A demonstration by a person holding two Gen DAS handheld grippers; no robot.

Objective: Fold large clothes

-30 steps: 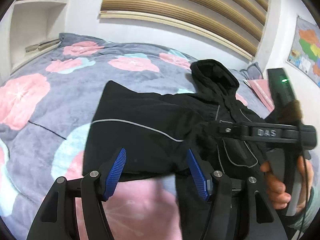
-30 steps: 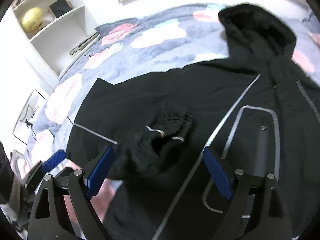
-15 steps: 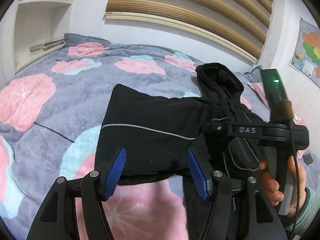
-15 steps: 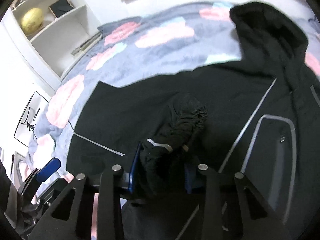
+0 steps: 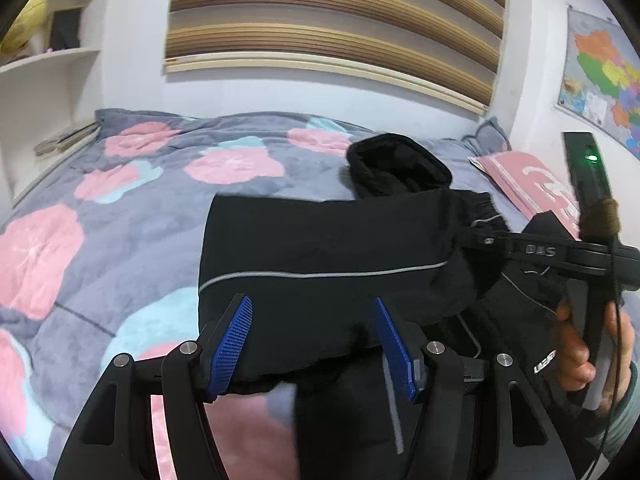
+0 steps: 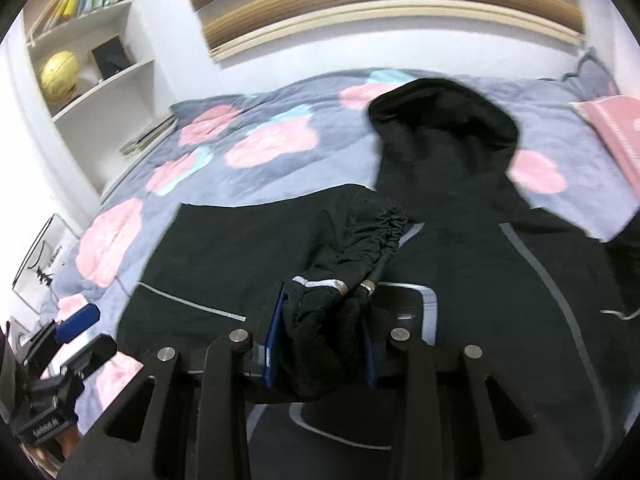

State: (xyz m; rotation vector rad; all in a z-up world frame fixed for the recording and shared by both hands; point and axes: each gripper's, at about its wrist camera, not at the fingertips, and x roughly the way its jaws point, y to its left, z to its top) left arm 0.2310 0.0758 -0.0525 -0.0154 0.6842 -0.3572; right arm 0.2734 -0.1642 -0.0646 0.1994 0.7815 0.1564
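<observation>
A black hooded jacket (image 5: 320, 240) with thin grey piping lies on a flowered bedspread (image 5: 120, 208), hood (image 5: 396, 164) toward the wall. It also shows in the right wrist view (image 6: 500, 280). My right gripper (image 6: 320, 344) is shut on the jacket's sleeve cuff (image 6: 332, 304) and holds it raised over the jacket's body. It shows from the side in the left wrist view (image 5: 532, 248). My left gripper (image 5: 312, 340) is open, its blue pads either side of the folded left part's near edge, gripping nothing.
White shelves (image 6: 100, 80) with a yellow globe (image 6: 60, 70) and books stand left of the bed. A pink pillow (image 5: 528, 184) lies at the right. A map (image 5: 604, 80) hangs on the right wall. The bedspread (image 6: 248, 140) is bare at the left and back.
My right gripper closed on the sleeve cuff and lifted it, drawing the sleeve to the right across the jacket. My left gripper stayed open and tilted up slightly.
</observation>
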